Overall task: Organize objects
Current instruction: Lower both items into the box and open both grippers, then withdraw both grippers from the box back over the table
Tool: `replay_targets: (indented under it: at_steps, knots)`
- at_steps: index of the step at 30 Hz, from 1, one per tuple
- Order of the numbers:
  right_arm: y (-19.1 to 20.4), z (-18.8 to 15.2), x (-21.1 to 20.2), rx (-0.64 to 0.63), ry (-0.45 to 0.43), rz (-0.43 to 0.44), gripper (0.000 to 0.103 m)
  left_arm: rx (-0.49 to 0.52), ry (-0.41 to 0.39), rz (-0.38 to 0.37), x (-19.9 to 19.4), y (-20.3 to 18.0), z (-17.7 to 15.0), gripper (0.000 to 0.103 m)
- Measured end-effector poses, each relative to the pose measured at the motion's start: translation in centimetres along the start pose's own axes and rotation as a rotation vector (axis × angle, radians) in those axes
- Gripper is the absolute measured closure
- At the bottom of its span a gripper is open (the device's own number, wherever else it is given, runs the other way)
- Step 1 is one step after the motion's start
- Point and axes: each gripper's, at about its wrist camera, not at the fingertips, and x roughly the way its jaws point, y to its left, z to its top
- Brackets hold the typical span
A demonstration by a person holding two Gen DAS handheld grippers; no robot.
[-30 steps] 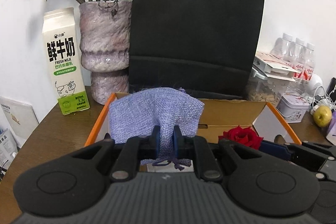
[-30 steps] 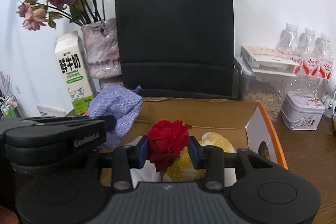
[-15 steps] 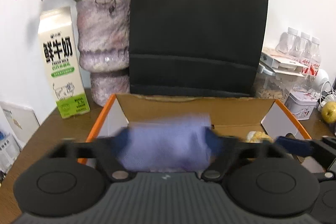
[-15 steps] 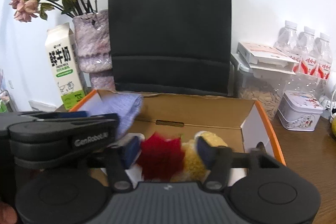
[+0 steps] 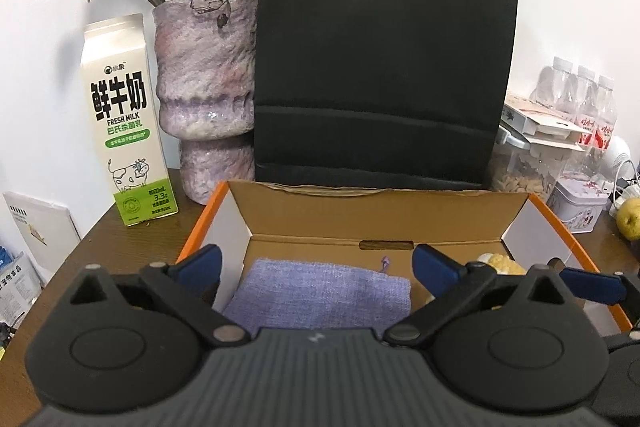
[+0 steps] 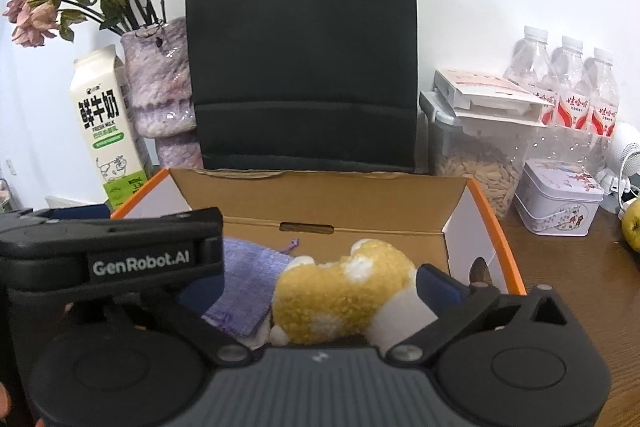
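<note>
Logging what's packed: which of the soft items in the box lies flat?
The lilac fabric pouch, flat on the left side of the cardboard box; the yellow plush toy beside it sits bulky and rounded.

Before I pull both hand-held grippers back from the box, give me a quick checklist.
1. Left hand-held gripper open, jaws just opened: ok.
2. Right hand-held gripper open, jaws just opened: ok.
3. Pouch lying in the box, free of the pads: ok.
4. Rose in the box: cannot tell, hidden.
5. Plush toy clear of the right jaws: cannot tell, it lies between them.
6. Grippers apart from each other: cannot tell, they overlap in the right view.
</note>
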Motion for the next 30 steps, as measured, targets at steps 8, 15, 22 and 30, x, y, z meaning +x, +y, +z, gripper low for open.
replay_targets:
  at_steps: [8,15,22,30]
  knots:
    - [-0.1,0.1,-0.5,0.003,-0.007,0.006,0.000,-0.014,-0.019,-0.007,-0.7,0.2,0.2,0.000]
    - [0.1,-0.1,-1.5,-0.015,-0.022,0.009,0.000,-0.024,-0.035,-0.014,-2.0,0.4,0.2,0.000]
    - [0.5,-0.5,-3.3,-0.028,-0.046,0.008,0.000,-0.031,-0.050,-0.021,-3.9,0.8,-0.3,0.000]
    - [1.5,-1.4,-6.2,-0.030,-0.077,0.029,0.000,-0.056,-0.067,-0.023,-7.4,1.8,-1.2,0.000]
